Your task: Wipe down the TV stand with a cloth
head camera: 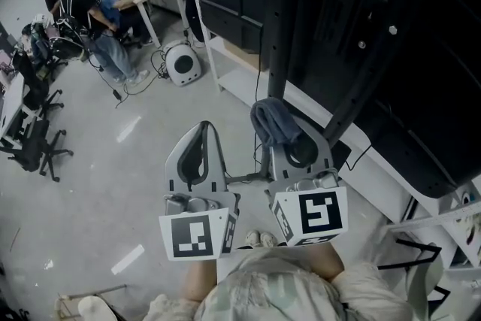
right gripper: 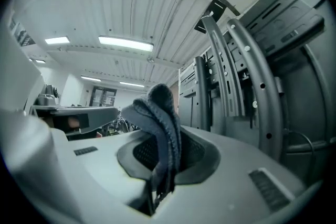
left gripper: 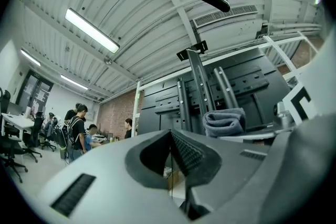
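Item under inspection: the cloth [right gripper: 160, 123], a grey-blue knit or towelling piece. It is pinched near one folded edge between the jaws of the right gripper [head camera: 285, 133], which are closed down on it. The free part bunches in a soft lump above the jaw tips, and a short tail hangs below. In the head view the cloth [head camera: 274, 120] sits at the front of that gripper, just short of the TV stand [head camera: 285, 26] and not touching it. Judged handling: light, limp and compressible, with no risk of breakage. It should grip well on the ribbed jaw pads, but may drag or fold under itself when pressed along a surface. The present hold on a doubled fold looks adequate. A hold nearer the middle of the bundle would, in my assessment, present a broader wiping face. The left gripper [left gripper: 170, 165] has its jaws together with nothing between them, and is carried beside the right one over the bare floor [head camera: 113, 184]. The stand's dark uprights and white base rail [head camera: 248, 86] stand directly ahead. People at desks [head camera: 83, 4] are well apart, at the far left.
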Action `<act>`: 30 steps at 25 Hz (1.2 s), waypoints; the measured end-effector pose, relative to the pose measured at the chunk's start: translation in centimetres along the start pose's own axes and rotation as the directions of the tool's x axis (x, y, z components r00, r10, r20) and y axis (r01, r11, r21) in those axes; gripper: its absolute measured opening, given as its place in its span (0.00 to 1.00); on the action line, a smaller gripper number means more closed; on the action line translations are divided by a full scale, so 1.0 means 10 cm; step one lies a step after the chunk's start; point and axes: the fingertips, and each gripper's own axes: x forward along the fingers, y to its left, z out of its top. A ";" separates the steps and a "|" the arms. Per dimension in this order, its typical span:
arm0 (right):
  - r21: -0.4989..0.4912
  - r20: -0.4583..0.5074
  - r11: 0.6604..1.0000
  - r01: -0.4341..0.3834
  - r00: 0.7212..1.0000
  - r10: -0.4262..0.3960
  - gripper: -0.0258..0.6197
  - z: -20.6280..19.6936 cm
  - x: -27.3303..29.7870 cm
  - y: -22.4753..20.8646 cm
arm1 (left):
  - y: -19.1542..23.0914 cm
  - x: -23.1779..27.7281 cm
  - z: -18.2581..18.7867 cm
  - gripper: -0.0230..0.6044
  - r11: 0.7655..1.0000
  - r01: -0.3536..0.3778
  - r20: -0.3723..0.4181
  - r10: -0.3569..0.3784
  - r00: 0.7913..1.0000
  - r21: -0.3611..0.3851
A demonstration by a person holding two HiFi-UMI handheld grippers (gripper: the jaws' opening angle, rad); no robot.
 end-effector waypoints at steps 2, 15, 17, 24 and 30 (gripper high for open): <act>0.005 -0.001 1.000 -0.005 1.000 0.005 0.13 0.00 -0.02 -0.01 | -0.02 -0.01 0.01 0.06 1.000 0.000 0.004 0.000 1.000 -0.003; 0.033 -0.007 0.999 -0.032 0.999 0.032 0.13 -0.08 -0.01 -0.09 | -0.10 0.02 -0.03 0.06 1.000 -0.004 0.003 0.004 1.000 -0.002; 0.022 -0.006 0.999 -0.032 0.999 0.032 0.13 -0.08 -0.01 -0.11 | -0.12 0.02 -0.03 0.06 1.000 -0.003 0.003 0.003 1.000 -0.001; -0.002 0.003 0.999 -0.049 0.999 0.049 0.13 -0.05 -0.02 -0.07 | -0.16 0.05 -0.08 0.06 1.000 0.004 -0.013 -0.004 1.000 0.003; -0.013 0.003 0.996 -0.084 0.996 0.084 0.13 -0.05 0.00 0.00 | -0.17 0.05 -0.10 0.06 1.000 0.006 -0.018 -0.006 1.000 0.004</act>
